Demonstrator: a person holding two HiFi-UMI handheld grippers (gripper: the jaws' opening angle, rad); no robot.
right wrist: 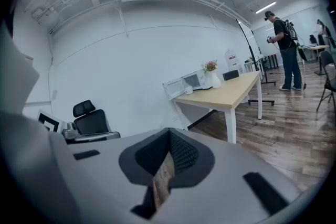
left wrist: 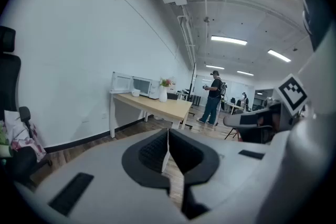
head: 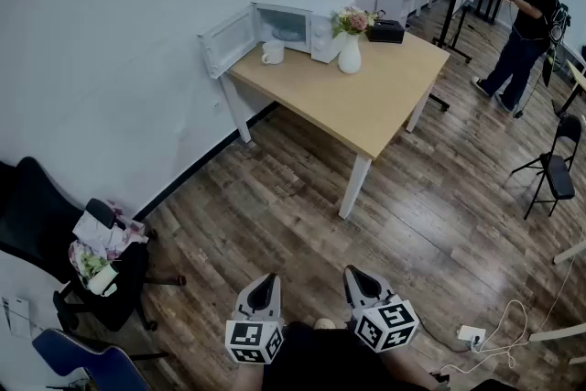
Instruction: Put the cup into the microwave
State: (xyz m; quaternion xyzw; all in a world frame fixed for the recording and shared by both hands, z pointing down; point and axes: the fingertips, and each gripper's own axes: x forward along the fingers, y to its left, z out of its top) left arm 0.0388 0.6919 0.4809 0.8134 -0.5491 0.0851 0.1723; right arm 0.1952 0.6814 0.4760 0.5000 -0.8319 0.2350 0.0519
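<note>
**Two closed tools waiting far from a cup and an open microwave**

Seen from the head view, a person is standing on a wooden floor [head: 302,197] and holding two tools low at the bottom centre of the frame. The left tool [head: 265,287] and the right tool [head: 361,279] are both pointing slightly downward. Each has its jaws pressed together with nothing between them.

Well apart from them, in the upper middle of the frame, a pale wooden tabletop [head: 375,101] is standing against a white wall. The white cup [head: 273,53] is sitting on the tabletop's far left corner, just in front of the microwave [head: 307,21]. The microwave's door [head: 227,41] is hanging open to the left. A white vase [head: 349,56] of flowers is standing just right of the cup. Another person [head: 526,18] is standing at the upper right.

The task appears not to have started: the cup is not yet in the microwave.

Likely risks from here:
- A white cable [head: 513,320] is lying on the floor at the lower right and could catch a foot.
- The jaws are closed, so reaching without spreading them would push the cup rather than grip it.
- The vase is standing close by, so a wide swing could knock it over.
- The cup is sitting near the tabletop's corner, so a nudge could send it off.
</note>
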